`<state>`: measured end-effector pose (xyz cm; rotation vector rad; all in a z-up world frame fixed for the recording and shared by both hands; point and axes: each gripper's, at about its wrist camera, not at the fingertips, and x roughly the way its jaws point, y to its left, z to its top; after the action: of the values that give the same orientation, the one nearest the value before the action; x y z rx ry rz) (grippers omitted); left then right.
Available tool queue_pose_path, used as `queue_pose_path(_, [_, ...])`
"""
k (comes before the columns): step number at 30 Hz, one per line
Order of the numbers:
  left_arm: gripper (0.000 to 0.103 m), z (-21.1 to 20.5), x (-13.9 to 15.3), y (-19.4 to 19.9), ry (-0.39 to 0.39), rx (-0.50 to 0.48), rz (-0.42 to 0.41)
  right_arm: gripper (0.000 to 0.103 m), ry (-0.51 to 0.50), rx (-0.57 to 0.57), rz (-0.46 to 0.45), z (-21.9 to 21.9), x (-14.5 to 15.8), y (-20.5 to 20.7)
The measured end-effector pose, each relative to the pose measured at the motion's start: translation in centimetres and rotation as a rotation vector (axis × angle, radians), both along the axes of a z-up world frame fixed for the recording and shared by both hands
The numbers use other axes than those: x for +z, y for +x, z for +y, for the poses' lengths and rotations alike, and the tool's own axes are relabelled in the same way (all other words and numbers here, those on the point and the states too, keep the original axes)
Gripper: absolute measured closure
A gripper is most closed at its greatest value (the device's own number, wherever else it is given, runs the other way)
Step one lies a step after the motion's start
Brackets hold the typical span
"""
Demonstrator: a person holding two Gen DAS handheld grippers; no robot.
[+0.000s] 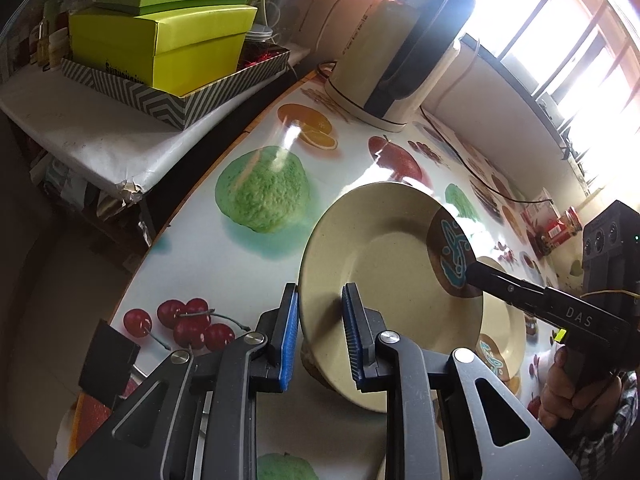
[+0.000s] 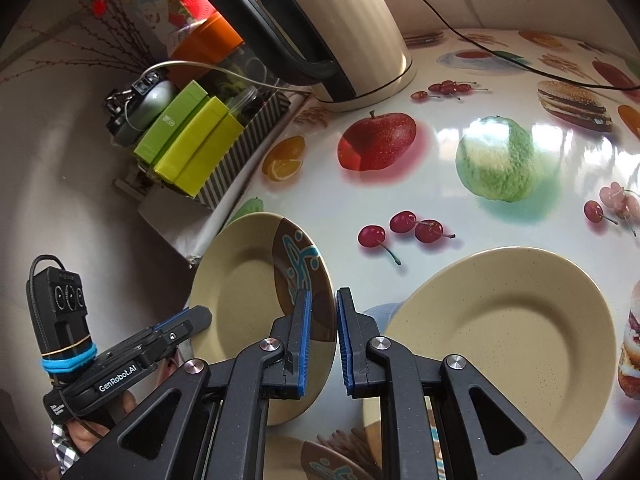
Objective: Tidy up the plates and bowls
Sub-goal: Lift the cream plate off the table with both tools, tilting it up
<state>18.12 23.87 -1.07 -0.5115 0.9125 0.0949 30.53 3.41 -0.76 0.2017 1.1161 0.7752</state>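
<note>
A beige plate (image 1: 384,264) with a brown and teal patch is held tilted above the fruit-print table (image 1: 224,264). My left gripper (image 1: 320,332) is shut on its near rim. My right gripper (image 2: 322,340) is shut on the opposite rim at the brown patch; it shows in the left wrist view (image 1: 476,274). The same plate (image 2: 244,300) shows in the right wrist view, with the left gripper (image 2: 196,320) at its far edge. A second beige plate (image 2: 504,340) lies flat on the table to the right; it shows behind the held plate (image 1: 504,320). What is under the held plate is hidden.
A cream electric kettle (image 1: 396,56) stands at the back of the table, its black cord (image 1: 480,176) running across the surface. Green boxes (image 1: 160,44) sit in a striped tray on a side shelf to the left. Red packets (image 1: 556,224) lie far right.
</note>
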Motion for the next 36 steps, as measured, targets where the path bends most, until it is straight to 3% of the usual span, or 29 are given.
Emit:
queue_pose_path(14, [0.081,-3.3,0.7,-3.9,-0.009,-0.043,-0.008,0.090,0.007,-0.029,-0.004,-3.8,1.2,-5.2])
queue_pose_path(36, [0.080,-7.9,-0.6,-8.2,-0.021,-0.107,0.032,0.090,-0.026,-0.082,0.018,-9.1,0.2,-11.5])
